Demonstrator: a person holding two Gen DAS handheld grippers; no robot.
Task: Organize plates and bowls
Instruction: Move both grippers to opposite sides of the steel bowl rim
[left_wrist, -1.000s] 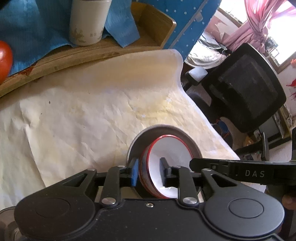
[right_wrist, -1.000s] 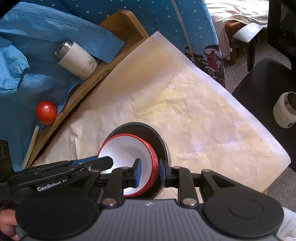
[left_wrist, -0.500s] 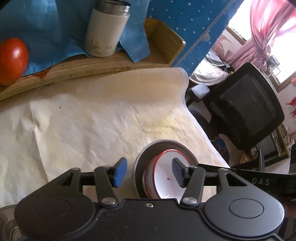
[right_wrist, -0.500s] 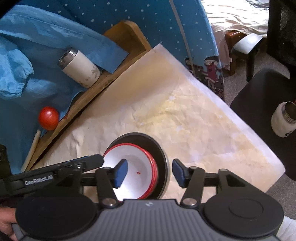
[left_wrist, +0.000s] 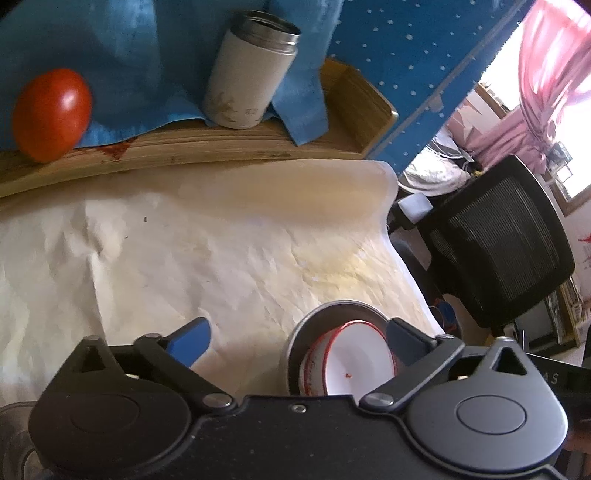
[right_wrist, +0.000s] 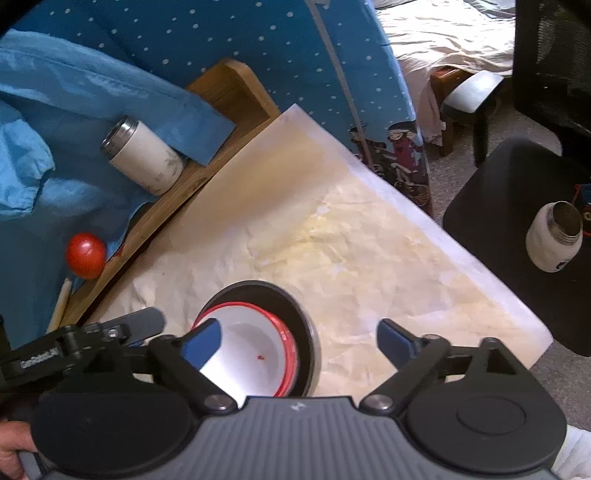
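Both tools have let go. A second ago each pinched the rim of the red-rimmed white bowl (right_wrist: 255, 360); now the left tool (left_wrist: 297, 338) and the right tool (right_wrist: 301, 338) stand with their blue-padded fingers spread wide and nothing between them, and both have drawn back from the stack. The bowl sits nested in the grey metal bowl (right_wrist: 310, 332) on the tabletop, which suggests this stacking step is done and the hands are free for the next dish, though no other plate or bowl shows in either view.

In the right wrist view the stack lies at about 7 o'clock, low and near the tool's left finger; in the left wrist view it is at about 5 o'clock, just beside the right finger.

The white bowl looks like enamel: glossy and smooth, with a thin red lip and a small red speck on its floor. The outer bowl is round, dull and matte. Under them is crinkled cream paper (left_wrist: 221, 258), yellow-stained in places. At 11 o'clock a wooden tray (right_wrist: 236, 88) holds rumpled blue cloth (right_wrist: 92, 110), a scuffed white steel tumbler (right_wrist: 144, 162) and a shiny tomato (right_wrist: 85, 255).
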